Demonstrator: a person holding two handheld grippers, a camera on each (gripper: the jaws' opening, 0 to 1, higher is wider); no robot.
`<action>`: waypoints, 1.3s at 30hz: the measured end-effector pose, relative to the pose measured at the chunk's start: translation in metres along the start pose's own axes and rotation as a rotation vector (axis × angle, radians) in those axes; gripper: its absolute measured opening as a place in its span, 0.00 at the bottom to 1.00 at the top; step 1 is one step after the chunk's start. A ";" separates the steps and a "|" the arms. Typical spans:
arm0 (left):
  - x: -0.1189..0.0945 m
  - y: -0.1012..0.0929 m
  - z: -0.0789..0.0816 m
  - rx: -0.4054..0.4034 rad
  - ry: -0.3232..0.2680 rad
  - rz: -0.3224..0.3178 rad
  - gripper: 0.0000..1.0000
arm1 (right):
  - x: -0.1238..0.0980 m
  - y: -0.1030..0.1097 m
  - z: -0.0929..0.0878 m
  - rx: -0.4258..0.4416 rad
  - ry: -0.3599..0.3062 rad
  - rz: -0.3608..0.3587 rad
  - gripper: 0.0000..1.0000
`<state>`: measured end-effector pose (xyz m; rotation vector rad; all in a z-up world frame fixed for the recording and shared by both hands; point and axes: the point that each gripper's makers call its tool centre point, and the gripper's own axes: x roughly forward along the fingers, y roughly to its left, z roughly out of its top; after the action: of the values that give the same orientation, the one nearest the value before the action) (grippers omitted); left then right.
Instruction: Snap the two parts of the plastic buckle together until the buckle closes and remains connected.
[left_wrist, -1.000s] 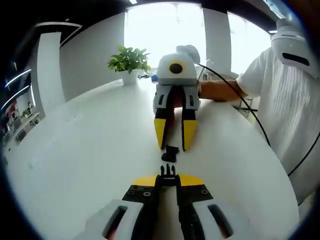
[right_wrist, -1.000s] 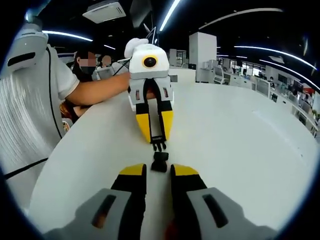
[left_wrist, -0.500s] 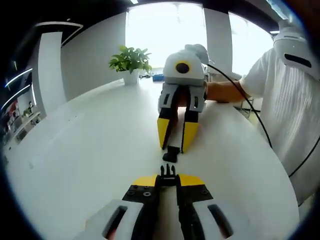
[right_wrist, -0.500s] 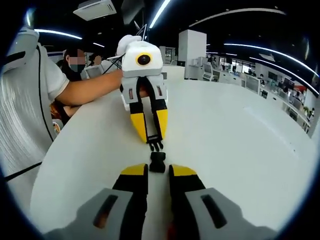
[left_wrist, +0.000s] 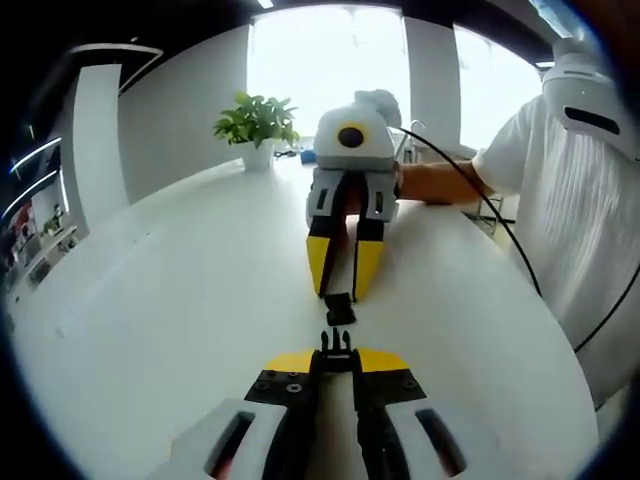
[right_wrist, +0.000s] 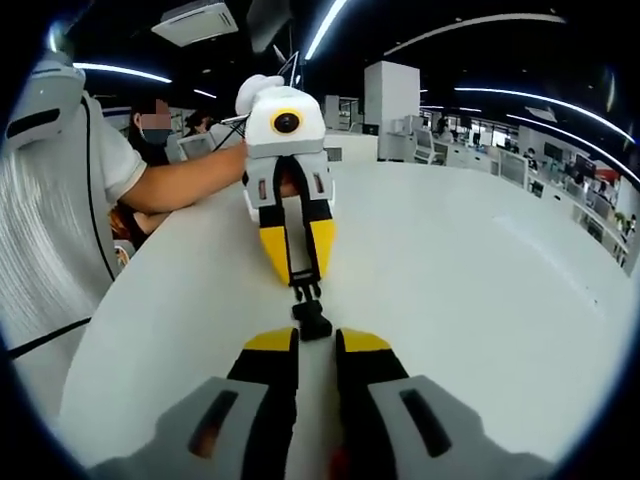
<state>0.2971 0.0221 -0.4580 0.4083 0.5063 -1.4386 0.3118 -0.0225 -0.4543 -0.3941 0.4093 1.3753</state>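
Closing in since half a second ago, the two buckle halves are now almost meeting, the gap between them narrower than before. In the left gripper view, the left gripper (left_wrist: 336, 358) is rising from 6 o'clock, its yellow-tipped fingers (left_wrist: 290, 362) pinched tight on the pronged buckle part (left_wrist: 336, 343), whose prongs are pointing toward 12 o'clock. Just beyond, at centre, the socket buckle part (left_wrist: 340, 310) is sitting between the tips of the right gripper (left_wrist: 338, 285), which is reaching in from 12 o'clock with its fingers drawn close on that piece. Both parts are lining up nose to nose just above the white surface (left_wrist: 170, 330), near each other but apart. A potted plant (left_wrist: 257, 125) is standing at 11 o'clock by the bright window, and a person in a white shirt (left_wrist: 575, 210) is filling the 3 o'clock side, forearm stretching toward the far gripper.

Switching to the right gripper view, the right gripper (right_wrist: 316, 345) is coming up from 6 o'clock, gripping the socket buckle part (right_wrist: 313, 320) at its tips. Straight ahead, the left gripper (right_wrist: 298, 270) is pointing back from 12 o'clock, clamping the pronged buckle part (right_wrist: 306, 290), the prongs sitting just at the socket's mouth; whether they are touching I cannot tell. The person's arm (right_wrist: 185, 185) is crossing from 9 o'clock to the gripper body.
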 end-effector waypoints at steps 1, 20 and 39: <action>0.000 0.000 0.000 -0.001 -0.001 -0.001 0.12 | 0.000 0.001 0.000 -0.004 -0.002 0.010 0.15; 0.000 0.002 -0.001 0.013 -0.011 -0.030 0.12 | 0.002 0.006 0.002 -0.052 -0.020 0.174 0.17; 0.000 0.005 -0.001 0.010 -0.015 -0.027 0.12 | 0.004 0.004 0.002 -0.077 -0.030 0.145 0.12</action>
<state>0.3020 0.0229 -0.4587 0.4002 0.4944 -1.4693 0.3086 -0.0177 -0.4544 -0.4130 0.3665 1.5402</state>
